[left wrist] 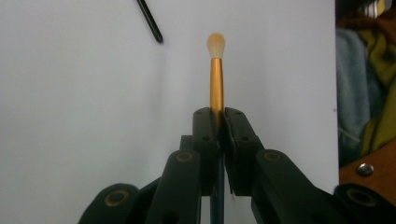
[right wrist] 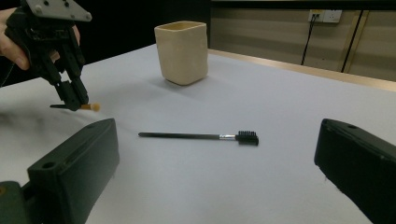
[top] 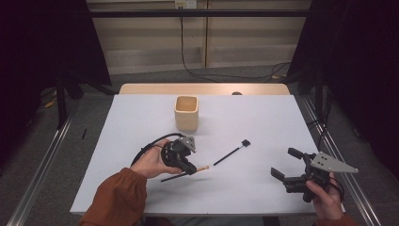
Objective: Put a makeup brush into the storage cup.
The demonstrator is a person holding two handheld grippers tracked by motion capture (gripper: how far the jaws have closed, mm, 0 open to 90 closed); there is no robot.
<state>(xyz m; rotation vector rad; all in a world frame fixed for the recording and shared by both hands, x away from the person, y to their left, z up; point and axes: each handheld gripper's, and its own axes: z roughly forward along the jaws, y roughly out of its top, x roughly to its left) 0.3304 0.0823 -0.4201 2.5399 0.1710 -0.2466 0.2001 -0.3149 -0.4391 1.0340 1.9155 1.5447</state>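
Note:
My left gripper (top: pixel 192 169) is shut on a small makeup brush (top: pixel 202 168) with a gold ferrule and a pale tip, held just above the white table. In the left gripper view the brush (left wrist: pixel 215 77) sticks straight out from the closed jaws. A black brow brush (top: pixel 231 152) lies flat mid-table, to the right of that gripper. A cream square cup (top: pixel 186 113) stands upright farther back. My right gripper (top: pixel 285 163) hovers open near the table's right front corner; its fingers (right wrist: pixel 79 158) frame the black brush (right wrist: pixel 196 136), well short of it.
The white table (top: pixel 263 117) has a wooden strip (top: pixel 202 88) along its far edge. Black cables run over the floor beyond it. In the right gripper view the left gripper (right wrist: pixel 70 95) and its hand sit left of the cup (right wrist: pixel 182 51).

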